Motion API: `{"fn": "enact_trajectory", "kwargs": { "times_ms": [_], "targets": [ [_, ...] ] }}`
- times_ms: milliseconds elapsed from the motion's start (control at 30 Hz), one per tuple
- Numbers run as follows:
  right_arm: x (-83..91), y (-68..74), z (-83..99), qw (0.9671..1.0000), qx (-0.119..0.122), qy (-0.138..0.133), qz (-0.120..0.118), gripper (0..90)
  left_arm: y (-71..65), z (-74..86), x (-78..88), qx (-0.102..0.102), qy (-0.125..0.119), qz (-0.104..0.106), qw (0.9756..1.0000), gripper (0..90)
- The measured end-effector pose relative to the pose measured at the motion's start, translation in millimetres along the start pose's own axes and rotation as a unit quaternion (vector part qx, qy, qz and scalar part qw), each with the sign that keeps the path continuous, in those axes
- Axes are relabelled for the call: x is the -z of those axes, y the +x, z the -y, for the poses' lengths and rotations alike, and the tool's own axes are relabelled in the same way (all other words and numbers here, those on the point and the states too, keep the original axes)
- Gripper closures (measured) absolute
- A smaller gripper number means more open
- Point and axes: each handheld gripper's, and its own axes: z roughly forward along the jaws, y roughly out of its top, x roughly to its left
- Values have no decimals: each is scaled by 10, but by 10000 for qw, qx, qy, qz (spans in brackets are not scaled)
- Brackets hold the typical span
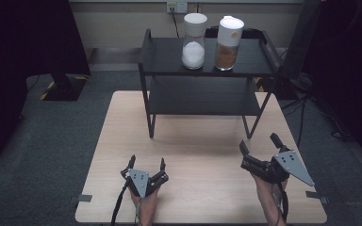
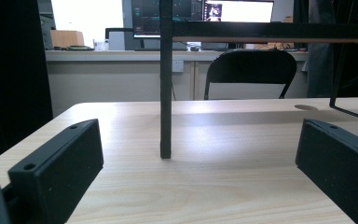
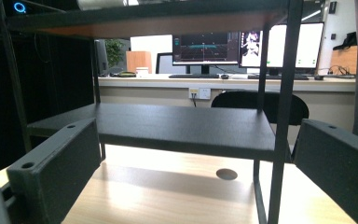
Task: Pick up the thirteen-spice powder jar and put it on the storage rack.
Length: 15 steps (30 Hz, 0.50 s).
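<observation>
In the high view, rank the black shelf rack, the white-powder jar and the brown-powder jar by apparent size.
1. black shelf rack, by far the largest.
2. brown-powder jar and white-powder jar: they look nearly alike, so I would not rank them.

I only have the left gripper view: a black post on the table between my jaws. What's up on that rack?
Observer: Two jars stand on the top shelf: a white-filled jar and a brown-filled jar, both with white lids.
Operator: Is anything on the lower shelf?
Observer: The lower shelf looks bare in the high view.
Operator: Where is my other gripper?
Observer: The right gripper is open over the table's near right part, aimed at the rack's right front leg. The left gripper is open too, nearer the front edge.
</observation>
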Motion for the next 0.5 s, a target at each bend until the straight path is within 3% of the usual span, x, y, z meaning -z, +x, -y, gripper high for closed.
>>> {"fn": "enact_trajectory", "kwargs": {
  "times_ms": [200, 500],
  "targets": [
    [50, 28, 164, 9999, 33, -42, 104, 0, 0, 0, 0, 0, 0, 0, 10000, 3],
    [134, 17, 425, 9997, -113, -68, 225, 0, -2, 0, 0, -2, -1, -6, 10000, 3]
  ]
}}
